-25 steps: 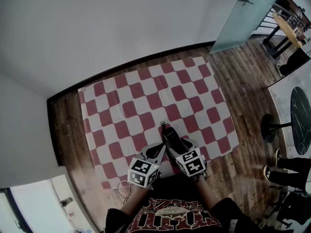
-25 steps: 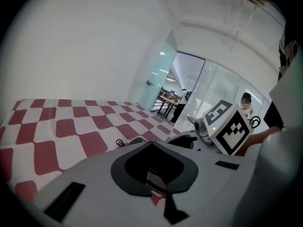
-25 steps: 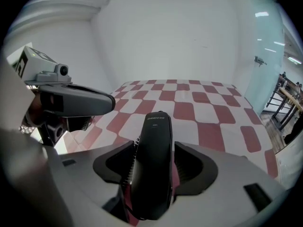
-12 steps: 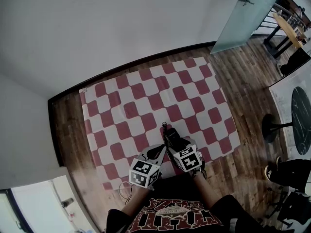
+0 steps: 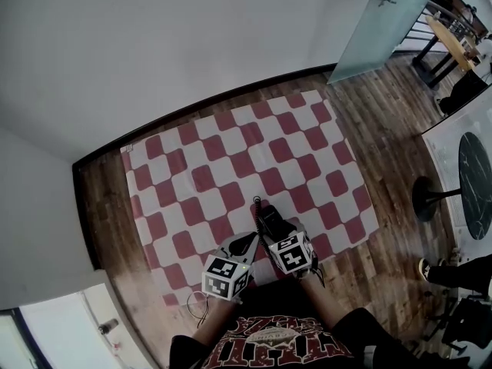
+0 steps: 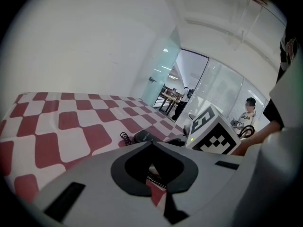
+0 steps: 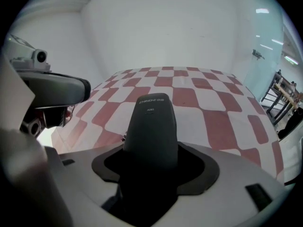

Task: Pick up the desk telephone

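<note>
At the near edge of the red-and-white checked cloth (image 5: 231, 160), close in front of the person, the desk telephone's dark handset (image 5: 268, 218) is lying lengthwise and pointing away. Its coiled cord (image 5: 256, 201) is curling off the far end. The rest of the telephone is not showing, since the grippers are covering that patch.

The right gripper (image 5: 270, 234) is pointing steeply down over the handset. Its jaws are opening, standing about as wide as they go, one on each side of the handset's near end. Dark gaps are showing between the plastic and the jaws, so nothing is being squeezed. The left gripper (image 5: 250, 240) is hanging just beside it with its jaws drawn together on nothing, and only cloth is showing through the notch behind the tips.

Judging by its look, the handset is going to behave as a light, stiff, hollow plastic shell. Its back is smooth and rounded, so it is likely to be slippery under hard pads and may twist if pinched near one end. The narrower middle, between earpiece and mouthpiece, is looking like the best place to take hold, with the jaws across the width. The cord is probably going to tug as the handset rises, and may drag whatever it is attached to.
</note>
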`<state>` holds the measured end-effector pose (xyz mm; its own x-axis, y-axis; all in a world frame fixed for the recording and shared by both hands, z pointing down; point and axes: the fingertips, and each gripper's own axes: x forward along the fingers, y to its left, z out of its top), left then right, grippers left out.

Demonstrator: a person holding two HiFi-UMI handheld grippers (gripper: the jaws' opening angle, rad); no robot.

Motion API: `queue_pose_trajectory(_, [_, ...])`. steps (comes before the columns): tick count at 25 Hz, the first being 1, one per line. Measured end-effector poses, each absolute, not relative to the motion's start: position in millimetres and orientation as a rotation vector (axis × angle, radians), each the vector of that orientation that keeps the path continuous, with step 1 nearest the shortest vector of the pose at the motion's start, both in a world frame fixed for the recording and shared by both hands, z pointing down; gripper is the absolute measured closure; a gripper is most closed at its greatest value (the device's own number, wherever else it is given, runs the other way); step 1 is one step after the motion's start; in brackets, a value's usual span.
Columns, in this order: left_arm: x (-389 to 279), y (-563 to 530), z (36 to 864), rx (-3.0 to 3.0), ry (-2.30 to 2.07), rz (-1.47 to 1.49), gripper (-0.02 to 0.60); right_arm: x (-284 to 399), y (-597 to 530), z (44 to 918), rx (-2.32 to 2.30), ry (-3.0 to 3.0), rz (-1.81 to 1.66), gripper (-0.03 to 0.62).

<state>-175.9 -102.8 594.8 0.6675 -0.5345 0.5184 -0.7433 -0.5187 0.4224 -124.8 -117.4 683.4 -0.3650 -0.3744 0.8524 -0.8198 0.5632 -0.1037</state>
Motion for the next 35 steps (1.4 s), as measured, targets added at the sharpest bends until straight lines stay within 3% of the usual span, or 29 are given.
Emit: queue_pose_trajectory(35, [-169.5, -84.8, 601.2, 2.261, -0.925, 0.450, 0.580, -111.3, -94.3, 660.4, 0.849, -2.045, 0.593, 0.312])
